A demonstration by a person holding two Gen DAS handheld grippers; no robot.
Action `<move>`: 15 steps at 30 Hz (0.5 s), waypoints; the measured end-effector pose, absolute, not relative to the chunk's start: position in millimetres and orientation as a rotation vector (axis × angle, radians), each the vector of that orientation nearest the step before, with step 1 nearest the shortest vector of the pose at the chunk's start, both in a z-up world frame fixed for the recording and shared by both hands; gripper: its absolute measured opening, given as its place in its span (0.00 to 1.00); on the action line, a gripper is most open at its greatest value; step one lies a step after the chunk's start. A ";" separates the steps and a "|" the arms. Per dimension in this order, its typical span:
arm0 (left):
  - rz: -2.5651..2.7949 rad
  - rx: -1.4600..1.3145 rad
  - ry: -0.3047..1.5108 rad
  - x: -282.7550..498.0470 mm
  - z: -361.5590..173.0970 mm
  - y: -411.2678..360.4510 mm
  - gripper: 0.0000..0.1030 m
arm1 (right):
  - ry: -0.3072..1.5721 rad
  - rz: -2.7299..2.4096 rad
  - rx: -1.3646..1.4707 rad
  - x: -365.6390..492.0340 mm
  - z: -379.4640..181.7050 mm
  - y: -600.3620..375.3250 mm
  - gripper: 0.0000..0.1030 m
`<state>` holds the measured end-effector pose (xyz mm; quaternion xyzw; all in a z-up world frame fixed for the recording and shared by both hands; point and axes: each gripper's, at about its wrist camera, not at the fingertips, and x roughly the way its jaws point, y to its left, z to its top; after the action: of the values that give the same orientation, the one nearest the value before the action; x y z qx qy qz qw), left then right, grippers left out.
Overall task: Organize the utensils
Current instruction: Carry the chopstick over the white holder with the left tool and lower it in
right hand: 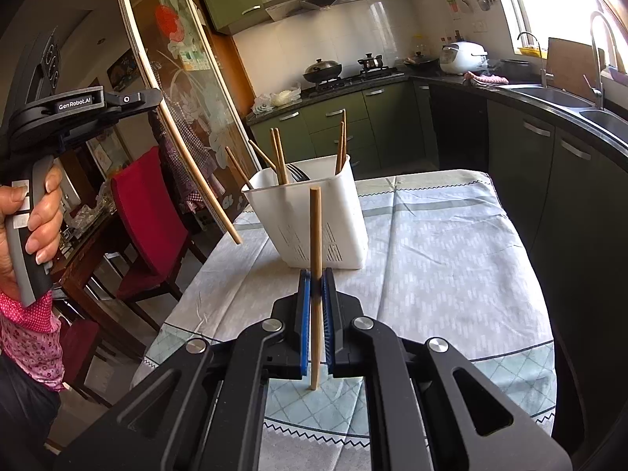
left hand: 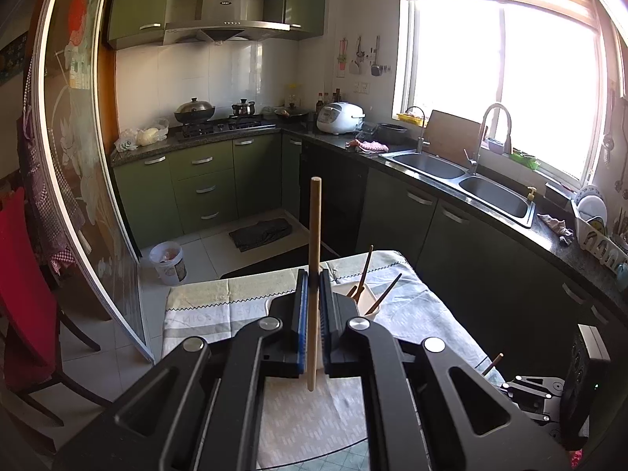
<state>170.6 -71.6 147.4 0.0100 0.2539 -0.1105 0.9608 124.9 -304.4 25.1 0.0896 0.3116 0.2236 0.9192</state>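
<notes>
Here, each gripper is clamped on a single wooden chopstick. The left gripper (left hand: 313, 280) has its blue-lined jaws closed narrow around a chopstick (left hand: 314, 235) that stands nearly upright between them, its top rising against the green cabinets and its lower end hanging below the jaws above the cloth-covered table (left hand: 219, 306). From the right wrist view the same tool appears at the far left, raised well above the table edge, gripped by a hand (right hand: 33, 212) with a pink patterned sleeve (right hand: 31, 337); its chopstick (right hand: 204, 180) slants downward to the right, its tip in the air just left of the white utensil holder (right hand: 314, 219). The right gripper (right hand: 316, 280) is likewise closed tight on its own chopstick (right hand: 315, 243), held upright just in front of the holder's near wall. The holder stands on the tablecloth (right hand: 451, 259) toward the far side of the table, with several chopsticks leaning inside it and what looks like dark fork tines (right hand: 296, 172) showing above the rim. In the left wrist view the holder (left hand: 367, 298) peeks out just right of the jaws, two chopsticks sticking out of it.
</notes>
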 end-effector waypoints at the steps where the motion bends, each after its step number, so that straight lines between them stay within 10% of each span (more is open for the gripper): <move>1: -0.221 0.022 0.509 172.8 149.7 -72.6 0.05 | 0.641 0.459 0.186 124.8 25.4 -304.6 0.07; 15: -0.184 0.024 0.415 202.9 178.9 -85.5 0.05 | 0.644 0.451 0.203 125.3 20.0 -316.4 0.07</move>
<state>202.9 -85.5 178.9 0.0121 0.2058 -0.0914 0.9742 125.3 -316.4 20.0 0.0987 0.3133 0.2196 0.9186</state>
